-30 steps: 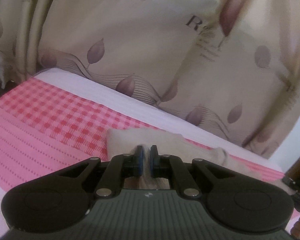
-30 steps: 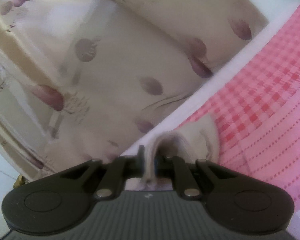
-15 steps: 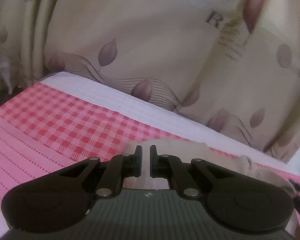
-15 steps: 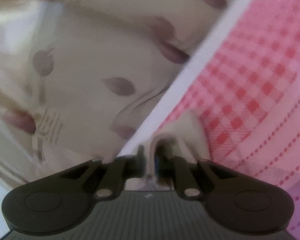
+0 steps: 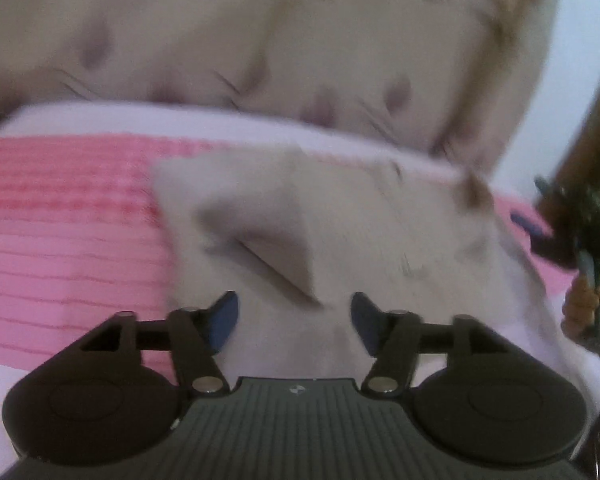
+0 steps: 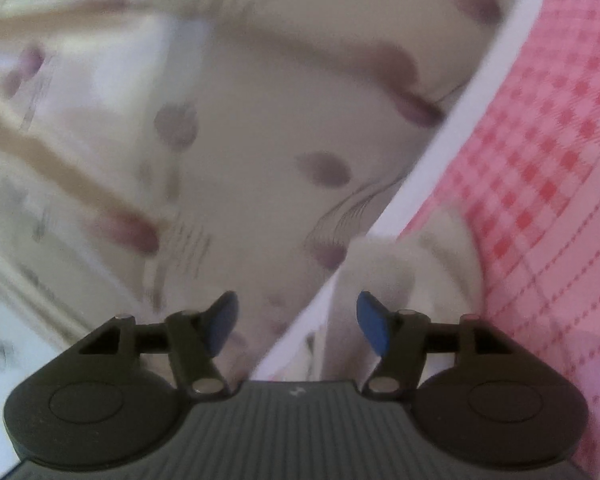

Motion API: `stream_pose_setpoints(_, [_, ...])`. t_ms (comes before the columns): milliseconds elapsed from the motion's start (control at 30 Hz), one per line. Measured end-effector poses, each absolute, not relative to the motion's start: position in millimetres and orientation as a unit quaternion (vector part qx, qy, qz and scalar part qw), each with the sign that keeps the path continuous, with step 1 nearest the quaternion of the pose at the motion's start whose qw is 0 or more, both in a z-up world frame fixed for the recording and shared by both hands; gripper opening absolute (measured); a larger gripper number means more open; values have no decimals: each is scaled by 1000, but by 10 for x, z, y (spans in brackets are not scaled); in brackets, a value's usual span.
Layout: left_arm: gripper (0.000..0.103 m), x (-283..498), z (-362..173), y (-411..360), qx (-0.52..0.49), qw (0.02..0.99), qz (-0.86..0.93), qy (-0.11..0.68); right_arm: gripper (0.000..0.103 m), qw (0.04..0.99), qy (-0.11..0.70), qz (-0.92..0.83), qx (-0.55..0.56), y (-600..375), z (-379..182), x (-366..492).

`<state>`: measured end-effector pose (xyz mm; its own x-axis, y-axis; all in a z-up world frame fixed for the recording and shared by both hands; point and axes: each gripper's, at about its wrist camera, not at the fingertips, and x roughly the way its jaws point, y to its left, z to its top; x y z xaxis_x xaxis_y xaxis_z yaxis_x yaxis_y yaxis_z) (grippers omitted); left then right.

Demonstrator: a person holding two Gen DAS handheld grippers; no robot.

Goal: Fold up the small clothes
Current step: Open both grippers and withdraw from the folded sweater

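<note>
A small beige garment (image 5: 340, 220) lies folded over on the pink bedsheet (image 5: 60, 240), with a raised crease across its near part. My left gripper (image 5: 294, 316) is open just above its near edge, holding nothing. In the right wrist view a bunched end of the garment (image 6: 428, 264) lies at the bed's edge. My right gripper (image 6: 296, 316) is open; its right fingertip (image 6: 370, 320) is next to the cloth, not gripping it. Both views are motion-blurred.
A beige curtain (image 5: 260, 40) with leaf prints hangs behind the bed and also fills the right wrist view (image 6: 220, 120). The sheet has a white border (image 6: 480, 100) and a pink check (image 6: 560, 140). The other gripper and hand (image 5: 588, 264) sit at the garment's right.
Both grippers have opened and let go of the garment. It now lies flat on the sheet. The left gripper has tilted down toward it.
</note>
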<state>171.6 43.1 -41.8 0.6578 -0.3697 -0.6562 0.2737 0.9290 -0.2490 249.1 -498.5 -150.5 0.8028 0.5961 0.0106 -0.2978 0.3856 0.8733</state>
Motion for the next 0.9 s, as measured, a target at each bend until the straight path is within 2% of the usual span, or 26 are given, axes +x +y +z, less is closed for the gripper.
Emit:
stream_pose_setpoints(100, [65, 1932, -493, 241, -50, 894, -207, 394, 66, 841, 181, 293, 417, -4800, -1497, 2353])
stream_pose_setpoints(167, [72, 2125, -491, 176, -62, 894, -208, 391, 66, 847, 193, 305, 391, -4713, -1519, 2303])
stream_pose_setpoints(333, [74, 2553, -358, 459, -171, 924, -140, 313, 66, 854, 220, 322, 343, -4521, -1513, 2363])
stream_pose_setpoints(500, [79, 2617, -255, 843, -228, 936, -49, 263, 66, 869, 240, 342, 264, -4235, -1364, 2427])
stream_pose_setpoints(667, [89, 2425, -202, 927, -181, 947, -53, 260, 66, 889, 262, 335, 171, -3909, -1241, 2594])
stream_pose_setpoints(900, [90, 2246, -433, 945, -118, 944, -66, 302, 64, 908, 288, 210, 222, -4086, -1268, 3152])
